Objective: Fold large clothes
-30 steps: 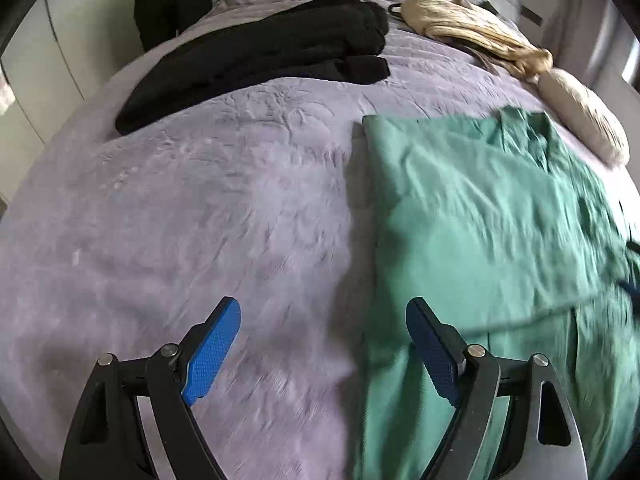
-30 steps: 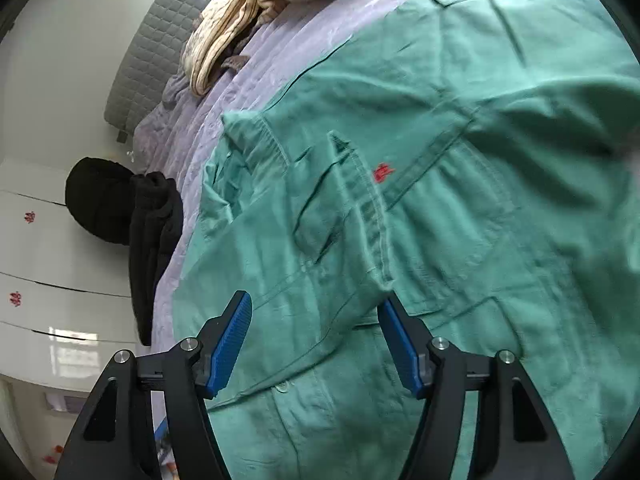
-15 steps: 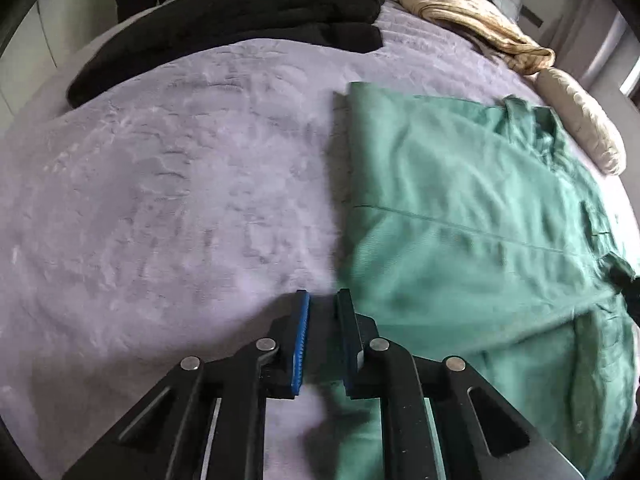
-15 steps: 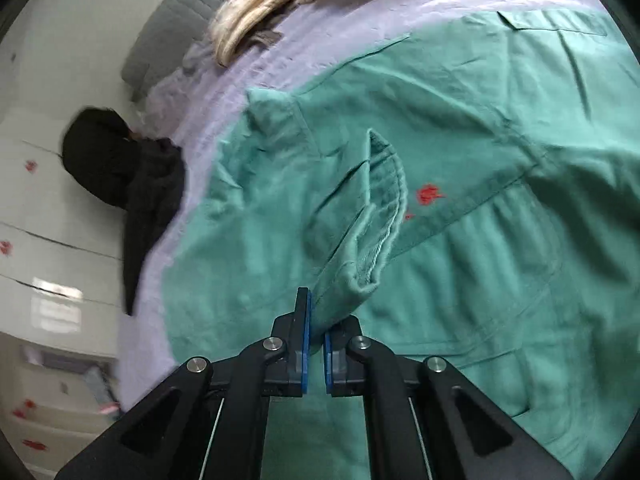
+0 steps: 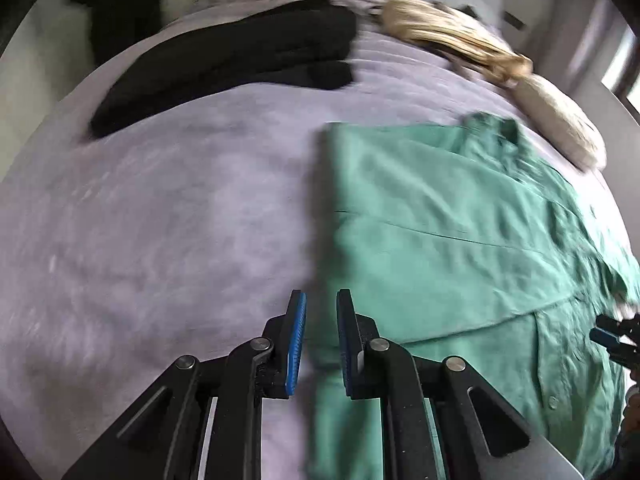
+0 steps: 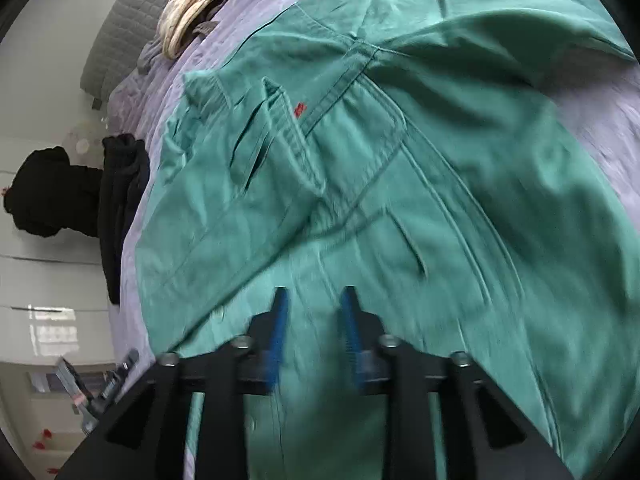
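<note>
A large green shirt [image 5: 448, 216] lies spread on the lilac bed cover [image 5: 168, 216], its left side folded over the body; it fills the right wrist view [image 6: 400, 184]. My left gripper [image 5: 320, 336] hovers over the shirt's left folded edge, jaws a narrow gap apart, nothing clamped. My right gripper [image 6: 316, 332] hangs above the shirt's front below the sleeve cuff [image 6: 292, 136], jaws partly open and empty. The right gripper also shows in the left wrist view [image 5: 612, 336].
A black garment [image 5: 240, 60] lies at the far left of the bed, a beige garment [image 5: 456, 44] and a cream pillow [image 5: 560, 120] at the far right. A grey quilted headboard [image 6: 116, 40] and white drawers [image 6: 48, 280] border the bed.
Both grippers closed on the shirt half a second ago and have now opened a little and let go. The sleeve the right gripper lifted lies back on the shirt. Both grippers drew back slightly.
</note>
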`<state>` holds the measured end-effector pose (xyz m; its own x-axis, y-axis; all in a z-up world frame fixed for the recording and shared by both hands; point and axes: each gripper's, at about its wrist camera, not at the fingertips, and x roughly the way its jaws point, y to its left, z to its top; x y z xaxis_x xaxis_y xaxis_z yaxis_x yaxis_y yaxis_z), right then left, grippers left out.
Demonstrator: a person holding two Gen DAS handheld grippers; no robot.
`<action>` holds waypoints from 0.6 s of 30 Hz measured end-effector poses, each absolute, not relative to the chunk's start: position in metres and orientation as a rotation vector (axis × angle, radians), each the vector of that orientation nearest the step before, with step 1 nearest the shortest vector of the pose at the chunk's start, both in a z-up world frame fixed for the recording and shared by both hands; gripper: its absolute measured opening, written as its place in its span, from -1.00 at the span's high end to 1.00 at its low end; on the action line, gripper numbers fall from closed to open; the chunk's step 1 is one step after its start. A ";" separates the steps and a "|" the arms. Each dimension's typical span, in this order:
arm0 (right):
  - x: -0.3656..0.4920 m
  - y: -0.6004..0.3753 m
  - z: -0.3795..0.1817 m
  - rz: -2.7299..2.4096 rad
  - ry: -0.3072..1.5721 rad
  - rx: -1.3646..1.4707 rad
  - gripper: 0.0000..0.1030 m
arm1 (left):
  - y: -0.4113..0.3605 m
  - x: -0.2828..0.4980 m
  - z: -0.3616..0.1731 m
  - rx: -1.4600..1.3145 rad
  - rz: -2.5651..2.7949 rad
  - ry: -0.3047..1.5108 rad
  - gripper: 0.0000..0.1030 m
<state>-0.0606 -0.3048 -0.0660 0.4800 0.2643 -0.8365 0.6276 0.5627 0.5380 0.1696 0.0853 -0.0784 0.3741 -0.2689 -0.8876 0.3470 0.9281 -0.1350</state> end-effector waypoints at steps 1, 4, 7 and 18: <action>-0.067 -0.303 -0.063 -0.269 1.087 0.983 -0.07 | 0.076 0.167 -0.081 0.108 -0.407 1.121 0.68; -0.077 -0.294 -0.054 -0.245 1.101 0.959 -0.11 | 0.055 0.156 -0.096 0.158 -0.413 1.178 0.68; -0.093 -0.292 -0.049 -0.244 1.108 0.965 -0.38 | 0.040 0.137 -0.101 0.177 -0.421 1.219 0.68; -0.156 -0.314 -0.043 -0.273 1.073 1.055 -0.58 | -0.010 0.068 -0.098 0.263 -0.416 1.260 -0.98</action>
